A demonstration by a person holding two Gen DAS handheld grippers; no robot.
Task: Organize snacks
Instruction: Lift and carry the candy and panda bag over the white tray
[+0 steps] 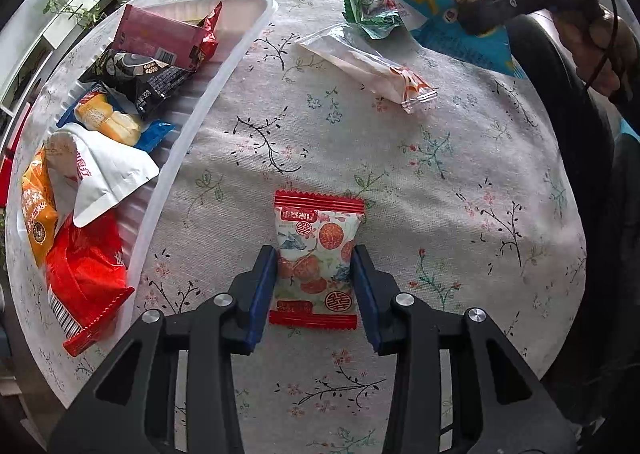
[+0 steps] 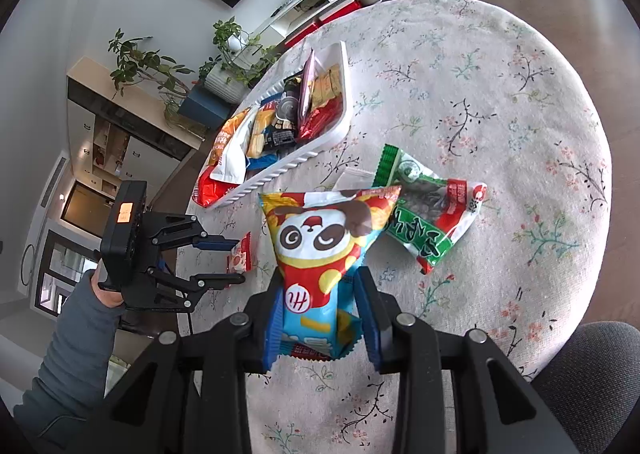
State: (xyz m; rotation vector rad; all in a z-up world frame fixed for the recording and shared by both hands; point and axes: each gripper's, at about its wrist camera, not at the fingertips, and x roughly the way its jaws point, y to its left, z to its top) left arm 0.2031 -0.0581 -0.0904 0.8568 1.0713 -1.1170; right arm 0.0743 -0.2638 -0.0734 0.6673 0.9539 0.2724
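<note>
alignment between claw and packet is what the coming move turns on: the small red-and-white sweet packet printed with orange discs [image 1: 318,260] lies flat on the floral tablecloth [image 1: 460,158], directly ahead of the left gripper [image 1: 315,254], its long axis running along the line of the fingers, so that the blue pads [image 1: 264,282] stand at its two long edges. whether the pads are touching the wrapper or sit just beside it cannot be told from the left wrist view, so the grasp cannot be judged as made. the white ribbed plastic tray [image 1: 224,78], already holding several snack bags, lies to the left of this packet and close by, and the left gripper is judged the nearer one to it. the right gripper [image 2: 318,308] is clenched on the lower part of a puffy panda-printed snack bag in red, yellow and blue [image 2: 324,238], which appears raised clear of the cloth, above the green-and-red seed packet [image 2: 428,214]. a clear wrapped bar [image 1: 368,66] is left on the cloth between them.
</note>
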